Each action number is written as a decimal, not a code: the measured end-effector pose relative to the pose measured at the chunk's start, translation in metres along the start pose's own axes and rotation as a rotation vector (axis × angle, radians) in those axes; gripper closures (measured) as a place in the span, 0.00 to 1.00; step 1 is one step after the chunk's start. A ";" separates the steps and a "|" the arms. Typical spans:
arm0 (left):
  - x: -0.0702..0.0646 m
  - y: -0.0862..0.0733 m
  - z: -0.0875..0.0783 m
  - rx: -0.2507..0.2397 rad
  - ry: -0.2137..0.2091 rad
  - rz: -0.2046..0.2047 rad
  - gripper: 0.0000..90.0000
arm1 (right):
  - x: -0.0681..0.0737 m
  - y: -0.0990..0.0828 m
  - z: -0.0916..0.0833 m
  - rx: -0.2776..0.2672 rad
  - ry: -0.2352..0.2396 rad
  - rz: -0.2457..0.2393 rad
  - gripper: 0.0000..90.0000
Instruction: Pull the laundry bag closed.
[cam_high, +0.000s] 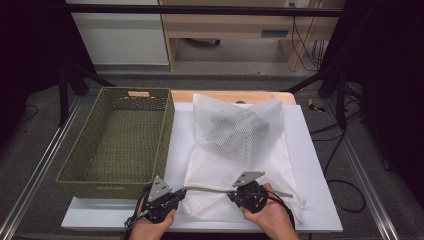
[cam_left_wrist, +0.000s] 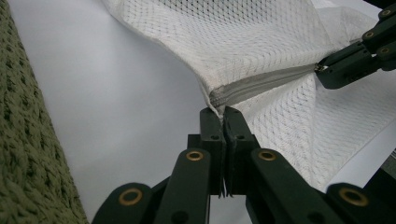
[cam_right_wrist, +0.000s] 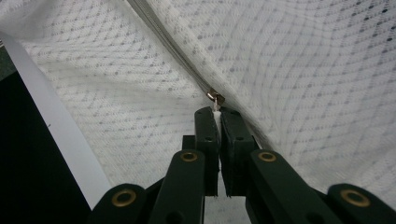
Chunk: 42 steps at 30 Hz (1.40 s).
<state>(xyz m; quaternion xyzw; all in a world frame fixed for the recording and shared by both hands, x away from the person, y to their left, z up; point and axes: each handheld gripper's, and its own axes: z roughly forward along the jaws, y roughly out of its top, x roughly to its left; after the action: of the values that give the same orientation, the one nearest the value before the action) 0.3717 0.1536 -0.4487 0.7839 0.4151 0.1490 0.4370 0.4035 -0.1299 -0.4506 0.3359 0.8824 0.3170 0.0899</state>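
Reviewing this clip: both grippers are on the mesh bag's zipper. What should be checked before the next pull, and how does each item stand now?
1. Left gripper clamps the bag corner at the zipper's end: ok, jaws shut on the fabric.
2. Right gripper holds the zipper pull: ok, jaws shut on its tab.
3. Zipper stretched straight between the grippers: ok.
4. Mesh bag lies flat on the white table, clear of the green basket: ok.
5. Dark bundle inside sits away from the zipper: ok, at the bag's far end.
6. Zipper fully closed behind the pull: cannot tell.
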 end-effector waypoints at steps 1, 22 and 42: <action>0.000 0.000 0.000 0.000 0.000 0.000 0.99 | 0.000 -0.001 -0.001 -0.001 -0.001 0.002 0.97; 0.000 -0.001 0.000 0.001 0.004 -0.001 0.99 | -0.014 -0.016 -0.015 0.002 -0.027 0.028 0.97; 0.000 -0.001 0.000 0.001 0.006 -0.004 0.99 | -0.026 -0.031 -0.027 0.001 -0.044 0.060 0.97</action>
<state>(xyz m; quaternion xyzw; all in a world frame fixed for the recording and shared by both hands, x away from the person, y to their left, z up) 0.3717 0.1538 -0.4496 0.7829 0.4179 0.1503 0.4357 0.3968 -0.1782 -0.4500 0.3692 0.8699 0.3115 0.0996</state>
